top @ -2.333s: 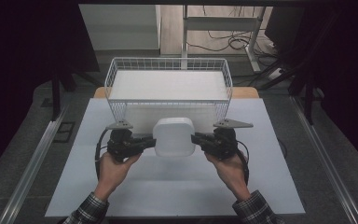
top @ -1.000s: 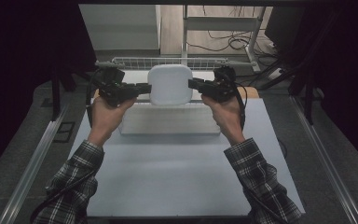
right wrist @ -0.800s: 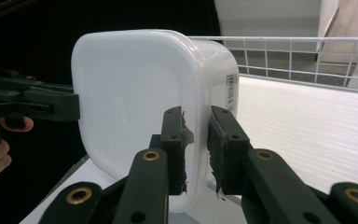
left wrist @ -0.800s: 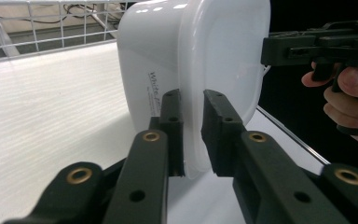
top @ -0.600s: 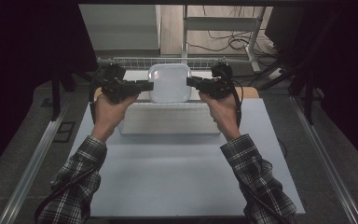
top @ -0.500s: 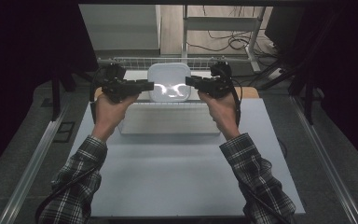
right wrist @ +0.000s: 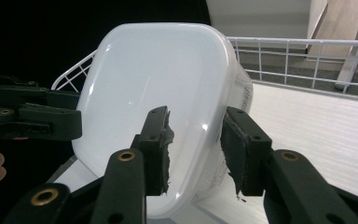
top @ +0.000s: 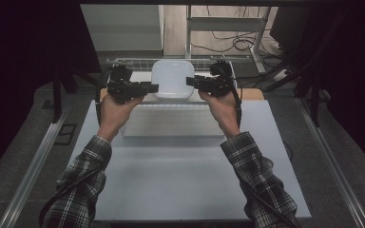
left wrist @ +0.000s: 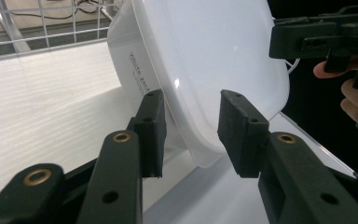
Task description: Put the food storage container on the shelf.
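Left gripper [top: 151, 88]: jaws just been opening, part-open, straddling left rim of white plastic container [top: 172, 79], pads off it. Container inside wire basket [top: 123, 62] at table's far edge. Right gripper [top: 193, 80]: same, jaws loosened astride right rim.

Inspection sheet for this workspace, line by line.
Surface: white table top, bare in front of the basket.
Job's things: white plastic container on edge, tilted, inside the wire basket; what props it cannot be told.
Clutter: nothing seen.
Grippers: left tongs and right tongs each straddle a side rim of the container; the jaws have just been opening and the pads stand off the plastic.
Cables: a black cable trails past the left sleeve; loose cables lie on the floor beyond the table.
Surroundings: grey floor, metal rail at left, dark beyond.
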`<state>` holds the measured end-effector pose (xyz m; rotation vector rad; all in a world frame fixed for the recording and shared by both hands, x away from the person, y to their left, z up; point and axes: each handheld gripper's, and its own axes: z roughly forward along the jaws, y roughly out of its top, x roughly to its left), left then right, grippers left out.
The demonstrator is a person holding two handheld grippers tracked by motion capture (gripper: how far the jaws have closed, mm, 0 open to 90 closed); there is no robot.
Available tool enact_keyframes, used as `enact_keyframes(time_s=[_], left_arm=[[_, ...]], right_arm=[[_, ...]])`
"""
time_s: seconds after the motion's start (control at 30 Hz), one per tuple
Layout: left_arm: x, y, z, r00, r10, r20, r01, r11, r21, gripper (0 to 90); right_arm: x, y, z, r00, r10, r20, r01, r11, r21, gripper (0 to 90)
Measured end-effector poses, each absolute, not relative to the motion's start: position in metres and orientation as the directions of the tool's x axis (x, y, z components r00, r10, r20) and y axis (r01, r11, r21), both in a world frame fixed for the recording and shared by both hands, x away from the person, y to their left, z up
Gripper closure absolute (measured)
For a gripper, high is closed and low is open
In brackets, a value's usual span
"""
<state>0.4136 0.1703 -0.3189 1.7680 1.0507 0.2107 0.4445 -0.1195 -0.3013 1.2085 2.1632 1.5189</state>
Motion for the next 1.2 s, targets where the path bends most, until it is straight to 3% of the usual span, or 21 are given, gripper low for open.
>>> enact_keyframes(time_s=[0.13,0.43,0.77,0.9,1.2], left_arm=[[0.417,0.170,-0.319,0.598,0.732,-0.327,0.560,-0.089,0.824,60.8],[0.427,0.165,-0.312,0.566,0.784,-0.255,0.545,-0.124,0.829,44.8],[0.440,0.167,-0.314,0.542,0.794,-0.275,0.543,-0.082,0.836,40.4],[0.436,0.163,-0.315,0.539,0.820,-0.193,0.479,-0.110,0.871,31.5],[0.430,0.163,-0.317,0.614,0.749,-0.248,0.462,-0.087,0.882,13.4]], right_arm=[[0.446,-0.117,-0.301,-0.632,0.736,0.241,0.486,0.134,0.864,57.7],[0.449,-0.115,-0.306,-0.621,0.756,0.207,0.475,0.153,0.867,50.5],[0.453,-0.112,-0.305,-0.606,0.774,0.182,0.463,0.157,0.872,47.7],[0.456,-0.113,-0.305,-0.595,0.784,0.174,0.459,0.153,0.875,41.4],[0.456,-0.118,-0.312,-0.646,0.745,0.167,0.426,0.169,0.889,13.3]])
